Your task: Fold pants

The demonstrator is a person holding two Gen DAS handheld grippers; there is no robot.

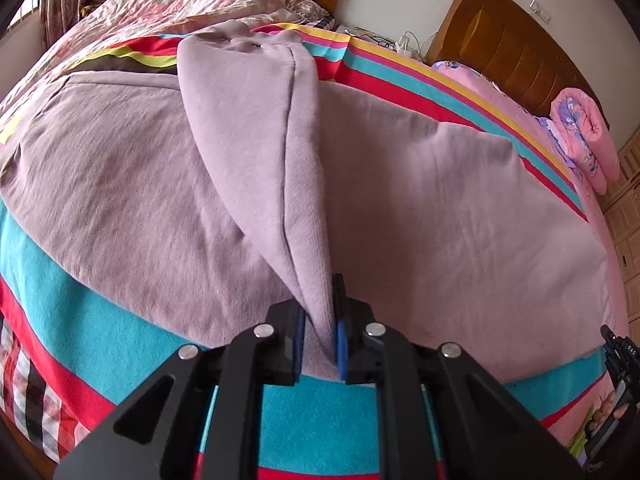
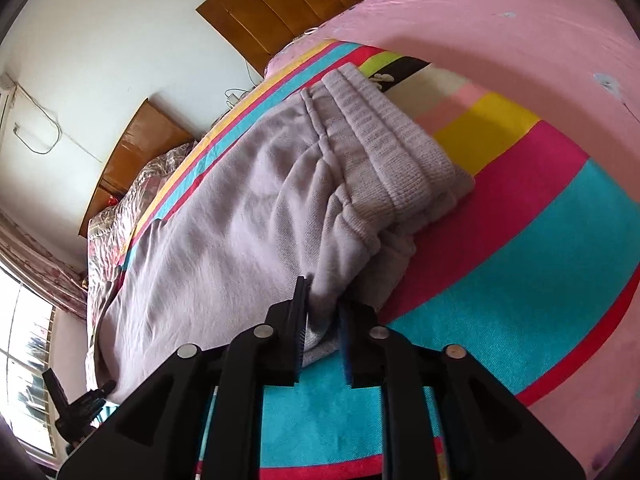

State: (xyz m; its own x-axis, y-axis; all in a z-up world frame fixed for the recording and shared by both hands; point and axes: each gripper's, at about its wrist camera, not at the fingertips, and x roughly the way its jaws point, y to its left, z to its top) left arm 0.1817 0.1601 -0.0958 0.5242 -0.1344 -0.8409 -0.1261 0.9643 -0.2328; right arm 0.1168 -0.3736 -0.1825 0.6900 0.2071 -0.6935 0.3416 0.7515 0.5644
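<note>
The fingers (image 1: 338,300) of the left gripper (image 1: 320,340) are clamped narrowly on a lifted fold of the lilac pants (image 1: 140,184), the cloth being pinched between the 2 blue pads. From that grip a leg is drawn up in a long ridge above the rest of the pants, which are spread flat on the striped blanket (image 1: 100,344). The fingers (image 2: 298,304) of the right gripper (image 2: 322,332) are likewise closed on a bunched edge of the pants (image 2: 224,220), near the ribbed waistband (image 2: 384,140), which is seen lying beyond that grip. The pants are laid across the middle of the blanket (image 2: 500,300), with its turquoise and red stripes exposed between the pants and both grippers. A pink sheet (image 2: 500,40) is seen beside the blanket, and a rolled pink quilt (image 1: 584,136) lies beyond the blanket near a wooden headboard (image 1: 520,40).
</note>
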